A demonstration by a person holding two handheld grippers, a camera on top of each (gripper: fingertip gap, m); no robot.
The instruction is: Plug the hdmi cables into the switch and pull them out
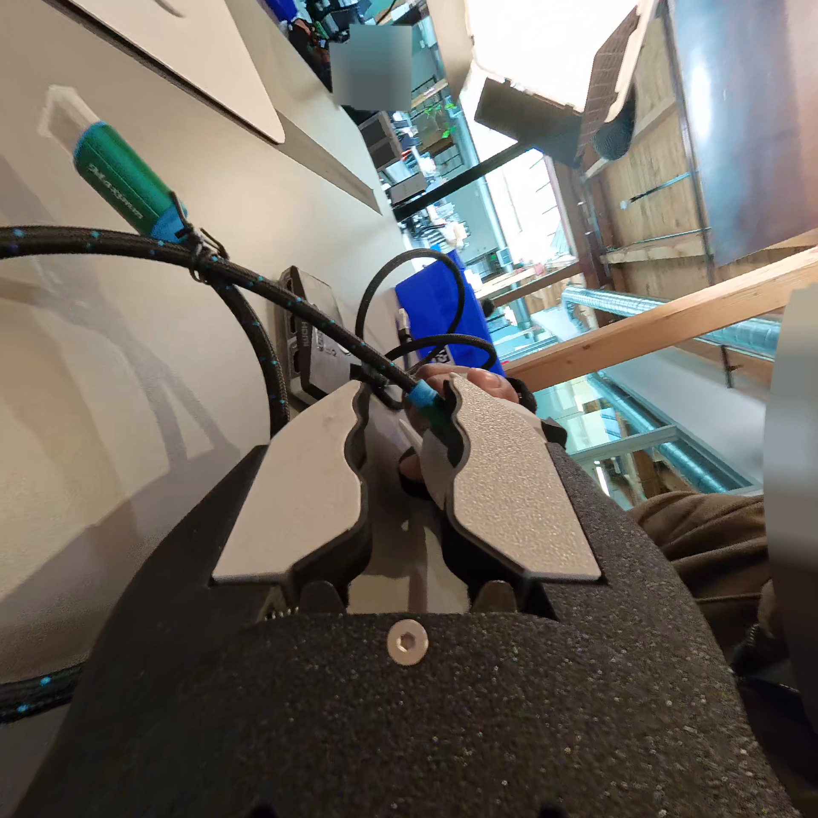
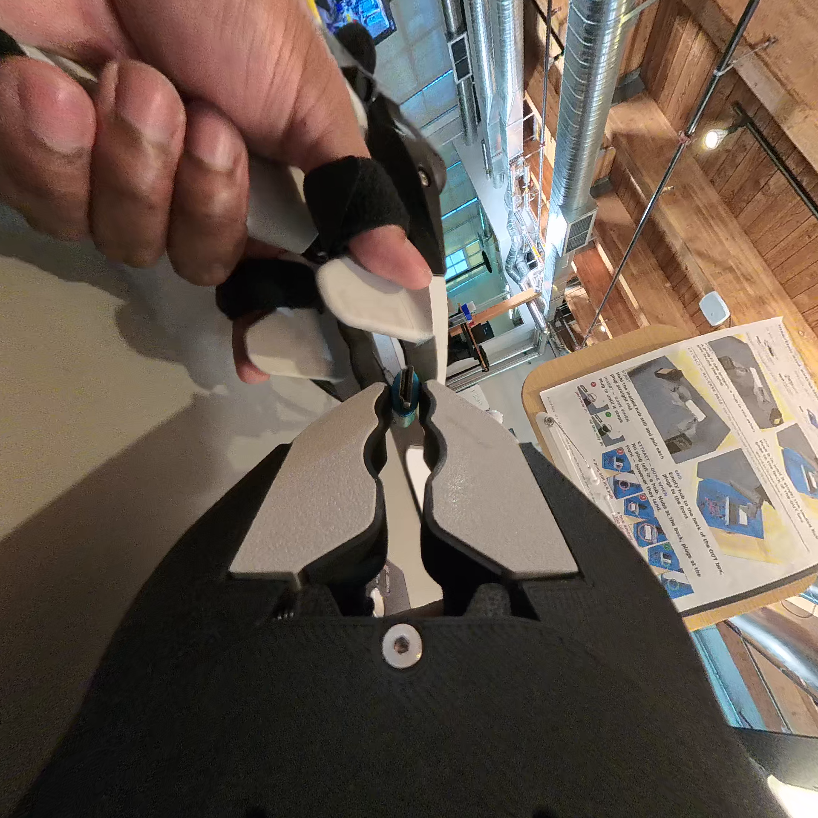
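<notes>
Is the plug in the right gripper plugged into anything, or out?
Out. The blue plug sits between the right gripper's fingertips, its metal end bare in open air.

Print on sheet [image 2: 690, 451], hub [image 1: 310, 341]; uncopied.

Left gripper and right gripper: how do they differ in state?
The left gripper holds its fingers apart; the right gripper holds them nearly together. The right gripper clamps a blue plug at its fingertips; the left gripper clamps nothing, though a green-blue plug on a braided cable sits beside one finger. Both have grey fingers on black bodies.
</notes>
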